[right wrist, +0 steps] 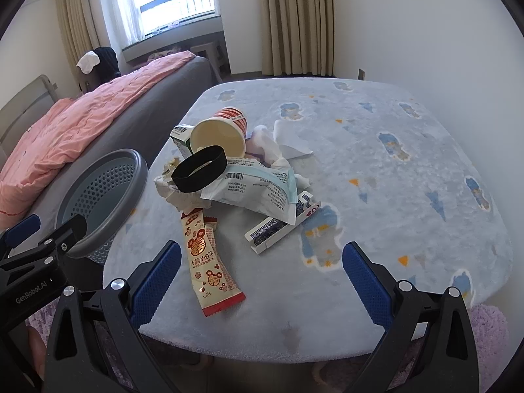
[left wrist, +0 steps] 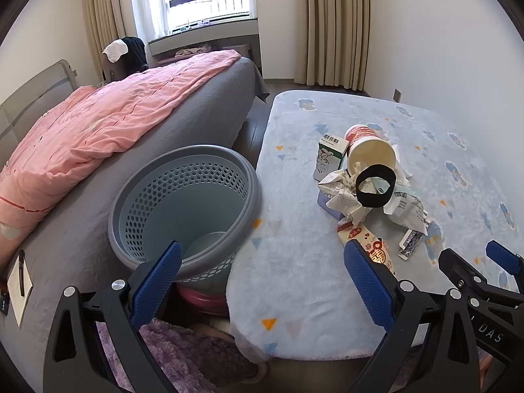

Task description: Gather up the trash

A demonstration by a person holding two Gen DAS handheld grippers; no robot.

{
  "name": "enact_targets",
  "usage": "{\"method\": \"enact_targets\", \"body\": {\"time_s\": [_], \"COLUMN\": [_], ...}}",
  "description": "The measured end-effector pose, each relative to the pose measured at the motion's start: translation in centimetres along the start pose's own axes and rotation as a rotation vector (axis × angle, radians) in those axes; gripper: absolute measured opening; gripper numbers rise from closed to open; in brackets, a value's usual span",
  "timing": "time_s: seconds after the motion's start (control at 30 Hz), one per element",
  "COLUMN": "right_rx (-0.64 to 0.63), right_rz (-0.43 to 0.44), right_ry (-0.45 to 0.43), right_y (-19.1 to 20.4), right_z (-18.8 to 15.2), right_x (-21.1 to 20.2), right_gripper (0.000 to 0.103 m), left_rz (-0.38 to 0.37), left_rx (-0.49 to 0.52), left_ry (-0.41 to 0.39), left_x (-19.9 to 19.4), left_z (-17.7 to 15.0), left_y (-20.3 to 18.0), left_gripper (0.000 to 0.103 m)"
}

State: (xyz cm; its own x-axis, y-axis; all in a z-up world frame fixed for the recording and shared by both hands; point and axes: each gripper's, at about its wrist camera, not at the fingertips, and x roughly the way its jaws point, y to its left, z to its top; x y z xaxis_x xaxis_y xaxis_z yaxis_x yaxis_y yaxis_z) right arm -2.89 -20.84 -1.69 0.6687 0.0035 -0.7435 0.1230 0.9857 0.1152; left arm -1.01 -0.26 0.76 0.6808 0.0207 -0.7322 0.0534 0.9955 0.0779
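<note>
A pile of trash lies on the table with a fluffy blue cover (right wrist: 376, 170): a tipped paper cup (right wrist: 221, 134), a black band (right wrist: 199, 168), a white plastic pack (right wrist: 258, 190), a red-and-cream snack wrapper (right wrist: 209, 262), a playing-card box (right wrist: 271, 232), tissues (right wrist: 288, 139) and a small carton (left wrist: 329, 155). A grey perforated basket (left wrist: 186, 203) stands left of the table, beside the bed. My left gripper (left wrist: 262, 281) is open and empty, between basket and table edge. My right gripper (right wrist: 262, 281) is open and empty, above the table's near edge, in front of the wrapper.
A bed with a pink quilt (left wrist: 98, 124) and grey sheet lies left of the basket. A notepad with a pen (left wrist: 19, 281) rests on the bed's near corner. A purple rug (left wrist: 170, 353) covers the floor below. Curtains and a window are at the back.
</note>
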Motion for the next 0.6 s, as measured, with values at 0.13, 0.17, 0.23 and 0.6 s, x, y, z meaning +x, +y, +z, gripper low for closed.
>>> {"method": "enact_targets", "body": {"time_s": [0.13, 0.17, 0.23, 0.6], "right_rx": [-0.003, -0.004, -0.008, -0.012], "right_rz": [-0.002, -0.003, -0.005, -0.012], "right_ry": [-0.005, -0.006, -0.009, -0.026], "right_y": [0.1, 0.2, 0.3, 0.8], "right_z": [-0.2, -0.2, -0.2, -0.5], "right_x": [-0.4, -0.5, -0.7, -1.5], "right_gripper": [0.097, 0.097, 0.097, 0.097], "left_rz": [-0.001, -0.002, -0.003, -0.011], "left_rx": [-0.004, -0.006, -0.009, -0.022], "left_ry": [-0.002, -0.003, -0.005, -0.019], "left_x": [-0.3, -0.4, -0.6, -1.4], "left_z": [0.0, 0.0, -0.1, -0.4], "left_y": [0.1, 0.2, 0.3, 0.9], "left_gripper": [0.095, 0.095, 0.095, 0.095]}}
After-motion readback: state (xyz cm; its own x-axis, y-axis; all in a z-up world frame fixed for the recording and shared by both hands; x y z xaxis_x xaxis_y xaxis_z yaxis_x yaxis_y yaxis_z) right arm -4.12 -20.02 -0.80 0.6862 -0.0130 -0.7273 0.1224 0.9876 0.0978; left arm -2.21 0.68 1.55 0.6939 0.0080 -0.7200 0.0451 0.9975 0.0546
